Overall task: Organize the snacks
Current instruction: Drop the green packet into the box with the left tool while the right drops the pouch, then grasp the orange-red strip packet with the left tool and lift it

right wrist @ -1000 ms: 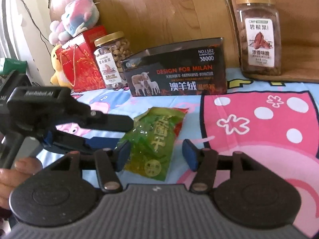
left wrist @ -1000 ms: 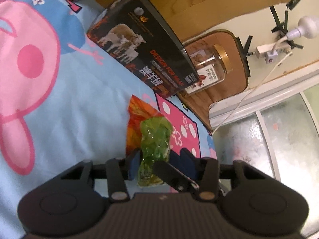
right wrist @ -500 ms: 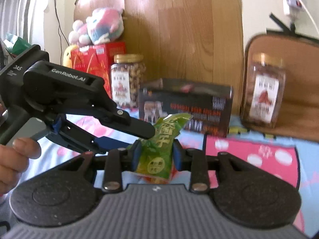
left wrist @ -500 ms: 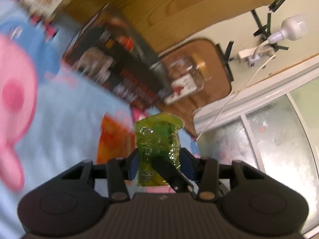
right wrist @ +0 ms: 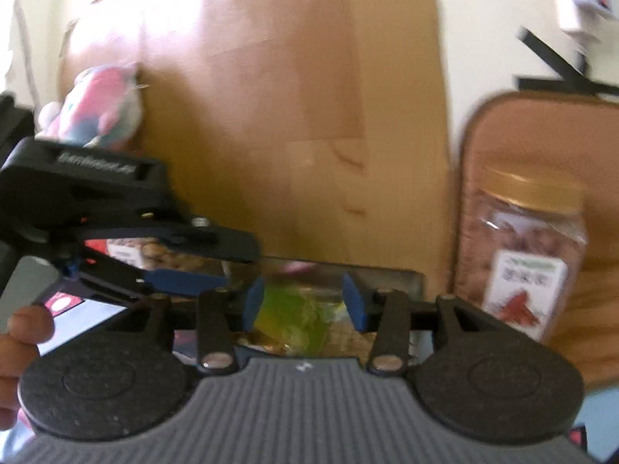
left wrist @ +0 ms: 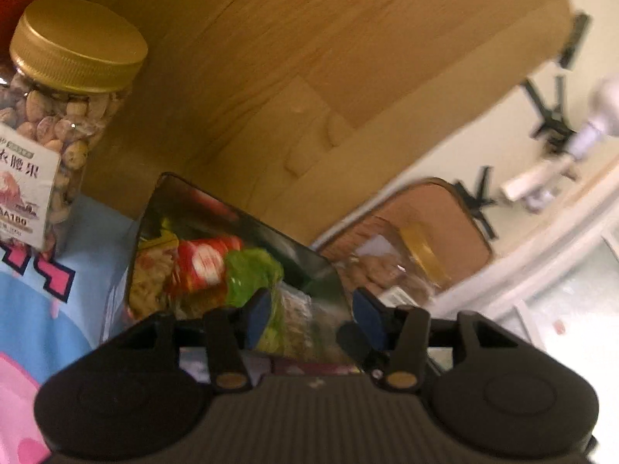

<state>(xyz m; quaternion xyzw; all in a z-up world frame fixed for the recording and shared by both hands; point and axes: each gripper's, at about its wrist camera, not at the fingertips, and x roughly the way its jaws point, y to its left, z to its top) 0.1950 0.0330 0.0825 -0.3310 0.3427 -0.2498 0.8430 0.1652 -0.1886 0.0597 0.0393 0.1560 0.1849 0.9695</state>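
Observation:
The green snack packet (left wrist: 251, 274) lies inside the open black box (left wrist: 182, 197) among other packets, one red and white (left wrist: 205, 263). It also shows in the right wrist view (right wrist: 298, 317), below and between my fingers. My left gripper (left wrist: 311, 319) is open and empty just above the box. My right gripper (right wrist: 303, 301) is open and empty over the same box (right wrist: 402, 276). The left gripper's body (right wrist: 116, 208) shows at the left of the right wrist view, with its blue pads (right wrist: 185, 280) apart.
A gold-lidded jar of nuts (left wrist: 58, 116) stands left of the box on the blue and pink sheet (left wrist: 46, 309). A second jar (right wrist: 530, 255) stands to the right against a brown cushion (right wrist: 541, 135). A wooden headboard (left wrist: 309, 58) rises behind. Plush toys (right wrist: 100, 108) sit far left.
Both grippers were shut on the green packet and lifted it from the sheet. Now both have opened over the black box, and the packet lies inside it.

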